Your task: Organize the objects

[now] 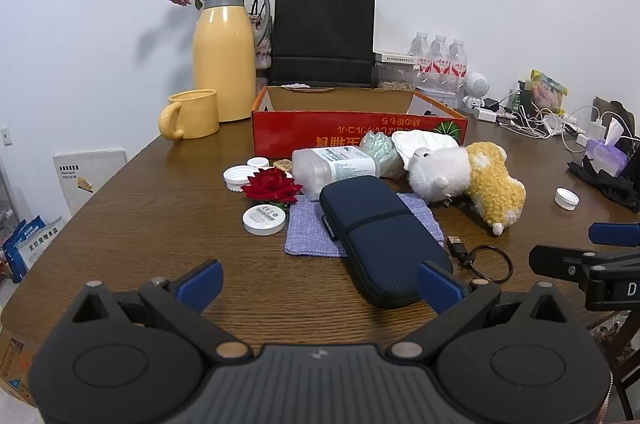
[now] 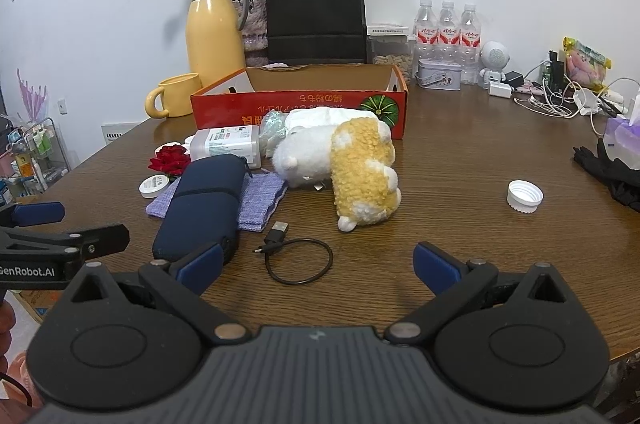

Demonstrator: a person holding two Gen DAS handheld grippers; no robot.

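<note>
a clutter of objects is lying on the brown wooden table [image 1: 152,224], just in front of an open red cardboard box [image 1: 356,131]. a navy zip case [image 1: 376,244] is resting partly on a lilac knitted cloth [image 1: 308,228]. beside it a white and yellow plush toy [image 2: 344,167] is lying on its side, with a looped black usb cable [image 2: 300,256] near it. a red rose head [image 1: 272,185], a round white tin [image 1: 265,219], a clear plastic bottle [image 1: 332,165] and white caps are sitting left of the case. the left gripper [image 1: 318,282] and right gripper [image 2: 316,266] are both hovering above the near edge, jaws spread wide, holding nothing.
</note>
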